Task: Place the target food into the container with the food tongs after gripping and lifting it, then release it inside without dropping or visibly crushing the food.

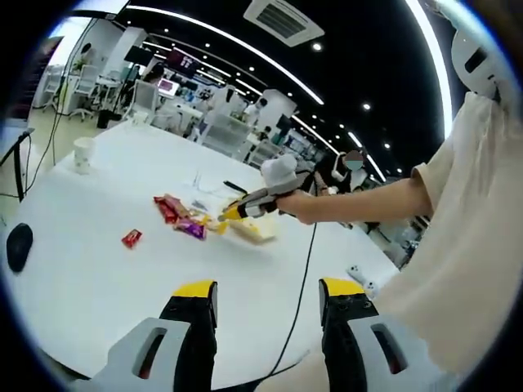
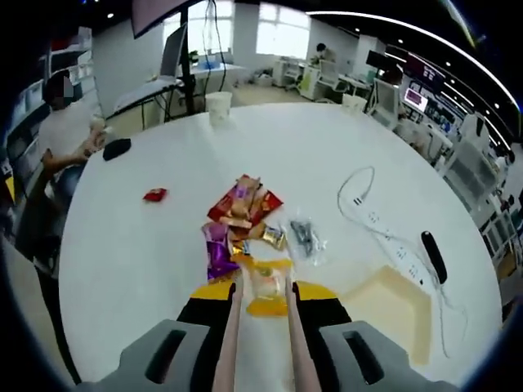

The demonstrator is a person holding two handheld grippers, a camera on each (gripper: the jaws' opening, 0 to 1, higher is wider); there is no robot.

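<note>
**Tongs closed on a yellow-wrapped snack, container off to the right**

In the right gripper view your right gripper (image 2: 263, 296) is clenched on a pair of food tongs (image 2: 231, 343), whose two pale arms run up between the yellow-tipped jaws. The tong tips pinch a yellow-wrapped snack (image 2: 268, 287), which sits just in front of the jaws, over the white table (image 2: 122, 253); whether it is lifted clear of the surface you cannot tell from here. The cream container (image 2: 396, 306) lies low and open to the right of the gripper, near but apart from the snack.

Just beyond the snack is the pile of other packets: a purple packet (image 2: 217, 251) touching its left edge, red and orange packets (image 2: 243, 202) farther up, a small gold one and a clear wrapper (image 2: 306, 237) to the right. A lone red packet (image 2: 154, 194) lies well apart on the left. A white power strip with its cable (image 2: 382, 227) and a black remote-like object (image 2: 433, 256) lie past the container. A paper cup (image 2: 218, 106) stands at the far edge.

In the left gripper view your left gripper (image 1: 265, 290) hangs released, jaws wide apart and grasping nothing, above the near table edge, with a black cable (image 1: 301, 282) running between them. A black mouse (image 1: 19, 245) sits far left.
</note>
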